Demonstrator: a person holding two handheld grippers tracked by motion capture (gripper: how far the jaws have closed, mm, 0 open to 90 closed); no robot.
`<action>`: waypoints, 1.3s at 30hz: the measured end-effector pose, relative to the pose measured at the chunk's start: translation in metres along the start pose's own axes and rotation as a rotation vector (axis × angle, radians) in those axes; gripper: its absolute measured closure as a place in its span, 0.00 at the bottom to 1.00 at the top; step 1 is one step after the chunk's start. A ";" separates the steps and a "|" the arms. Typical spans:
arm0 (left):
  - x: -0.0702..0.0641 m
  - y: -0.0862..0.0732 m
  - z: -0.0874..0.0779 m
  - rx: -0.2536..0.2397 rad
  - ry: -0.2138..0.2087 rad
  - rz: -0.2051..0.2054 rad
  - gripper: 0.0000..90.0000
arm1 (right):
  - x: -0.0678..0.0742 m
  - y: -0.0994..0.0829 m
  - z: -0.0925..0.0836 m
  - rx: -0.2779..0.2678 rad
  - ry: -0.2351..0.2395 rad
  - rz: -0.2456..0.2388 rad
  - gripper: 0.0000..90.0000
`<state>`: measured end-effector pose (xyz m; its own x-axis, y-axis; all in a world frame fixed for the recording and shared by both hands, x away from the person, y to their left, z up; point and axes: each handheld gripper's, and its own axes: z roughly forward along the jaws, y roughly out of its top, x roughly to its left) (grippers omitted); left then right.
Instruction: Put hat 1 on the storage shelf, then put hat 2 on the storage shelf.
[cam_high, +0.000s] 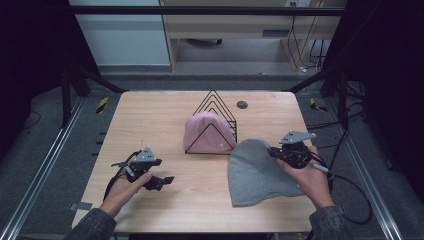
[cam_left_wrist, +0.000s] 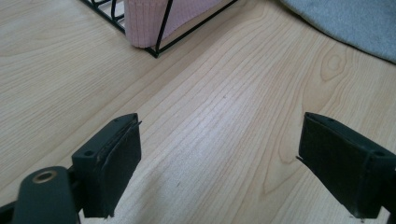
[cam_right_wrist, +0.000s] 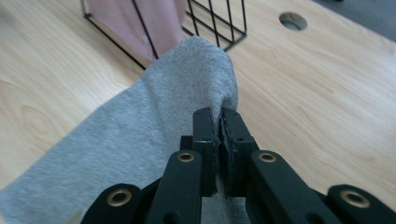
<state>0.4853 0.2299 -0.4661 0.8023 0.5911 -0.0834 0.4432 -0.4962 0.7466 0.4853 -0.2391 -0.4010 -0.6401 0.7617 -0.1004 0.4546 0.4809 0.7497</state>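
Observation:
A grey knit hat (cam_high: 257, 172) lies flat on the wooden table (cam_high: 150, 120), right of centre. My right gripper (cam_high: 274, 151) is shut on the hat's upper right edge, and the grey cloth (cam_right_wrist: 154, 121) bunches up between its closed jaws (cam_right_wrist: 218, 122). A pink knit hat (cam_high: 205, 132) stands tucked in a black wire rack (cam_high: 216, 112) at the table's middle. My left gripper (cam_high: 167, 180) rests low over bare wood at the front left, held open with nothing between its fingers (cam_left_wrist: 112, 154). The pink hat (cam_left_wrist: 149, 18) and rack corner lie ahead of it.
A round cable hole (cam_high: 242, 104) sits in the table behind the rack. Black frame posts stand at both sides, and cables trail on the floor at the right. Bare wood lies between the two grippers at the front.

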 end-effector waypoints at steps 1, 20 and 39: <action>0.000 0.000 0.001 0.002 -0.002 0.001 0.14 | 0.002 0.002 -0.003 -0.006 0.003 -0.011 0.96; -0.002 -0.002 0.009 0.034 0.008 0.006 0.11 | 0.040 0.036 -0.042 -0.120 0.072 -0.112 0.96; -0.013 0.005 0.006 -0.033 -0.078 0.043 0.11 | 0.086 0.111 -0.069 -0.207 0.154 -0.277 0.96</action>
<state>0.4798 0.2160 -0.4654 0.8497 0.5175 -0.1010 0.3951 -0.4982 0.7718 0.4381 -0.1501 -0.2811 -0.8142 0.5331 -0.2301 0.1266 0.5498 0.8256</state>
